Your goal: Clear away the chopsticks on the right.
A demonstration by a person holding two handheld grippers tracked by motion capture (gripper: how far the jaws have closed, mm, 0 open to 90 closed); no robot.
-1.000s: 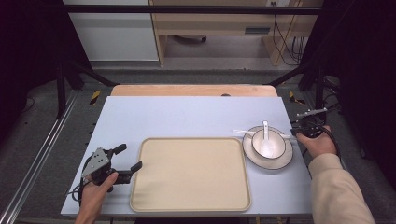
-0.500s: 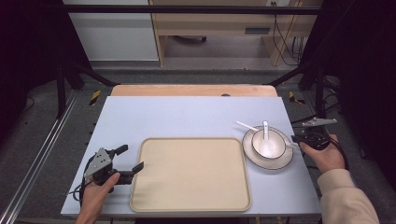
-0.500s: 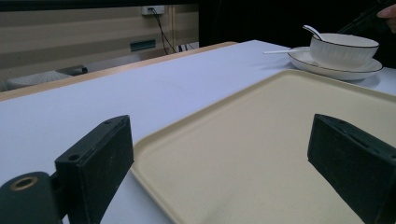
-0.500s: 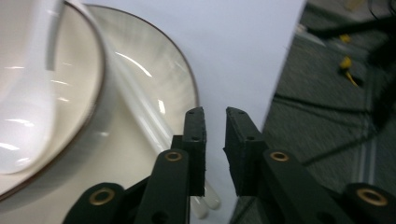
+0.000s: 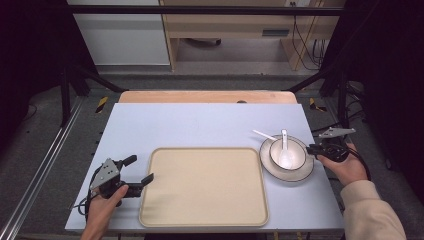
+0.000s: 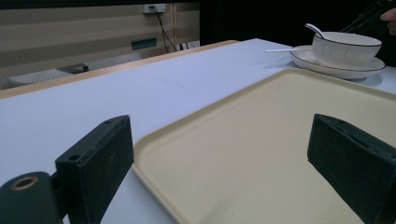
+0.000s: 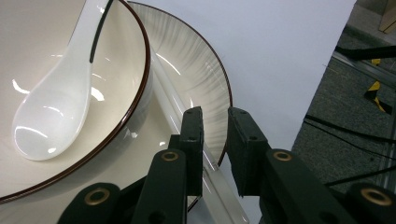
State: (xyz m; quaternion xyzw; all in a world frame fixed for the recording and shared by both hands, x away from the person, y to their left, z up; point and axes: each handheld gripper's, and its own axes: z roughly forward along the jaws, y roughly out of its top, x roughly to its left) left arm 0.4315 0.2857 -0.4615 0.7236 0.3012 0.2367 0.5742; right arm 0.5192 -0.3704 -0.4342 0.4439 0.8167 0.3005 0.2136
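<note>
A white bowl (image 5: 275,150) with a white spoon (image 5: 285,155) in it stands on a ribbed plate (image 5: 300,172) at the table's right. A pale thin stick (image 5: 263,135) lies across the plate's far side. My right gripper (image 5: 312,149) hovers at the plate's right rim. Its jaws have just been opening and stand a finger's width apart, with nothing between them (image 7: 215,114). The stick (image 7: 170,93) runs under the left jaw. My left gripper (image 5: 141,168) is open wide, straddling the left edge of the beige tray (image 5: 205,185).
The blue tabletop (image 5: 200,125) ends just right of the plate, with dark floor and cables beyond. A wooden strip (image 5: 207,96) runs along the far edge. The tray (image 6: 261,140) holds nothing.
The right hand has drawn slightly toward me at the plate's right rim, and its jaws have parted. The stick's far end has shifted a little. The left gripper has stayed put.
</note>
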